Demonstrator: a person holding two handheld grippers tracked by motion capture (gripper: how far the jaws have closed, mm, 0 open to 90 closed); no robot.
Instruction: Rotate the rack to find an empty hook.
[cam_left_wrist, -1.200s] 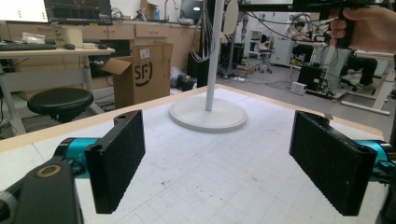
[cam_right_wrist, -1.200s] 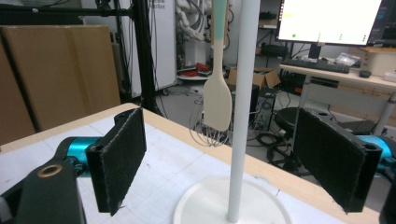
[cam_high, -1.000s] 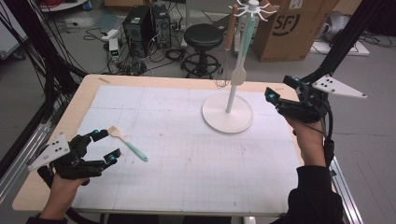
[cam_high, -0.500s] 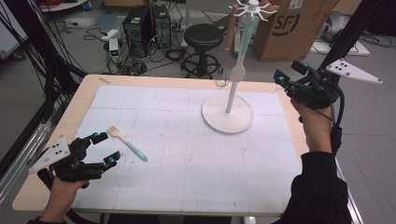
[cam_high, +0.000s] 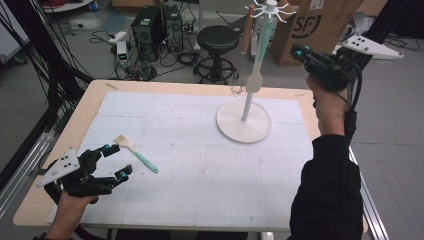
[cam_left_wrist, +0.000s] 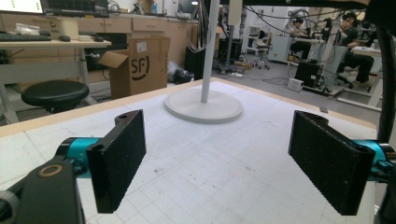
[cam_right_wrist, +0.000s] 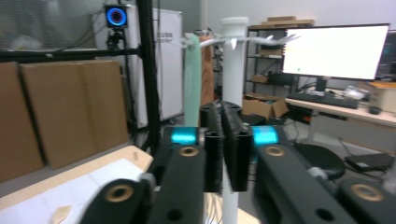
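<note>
On the near left my left gripper (cam_high: 114, 162) rests on the white gridded mat (cam_high: 200, 170), jaws spread wide and empty, the brush (cam_high: 135, 153) lying just beside its far fingertip. Far right, the rack (cam_high: 245, 120) stands. My right gripper (cam_high: 300, 51), raised beside it, has just snapped closed on nothing. Cables litter the floor beyond.

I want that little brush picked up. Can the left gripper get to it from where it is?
Probably yes. The left gripper sits on the table with its jaws wide open, and the brush lies flat right beside its fingertips, with nothing between them.
</note>
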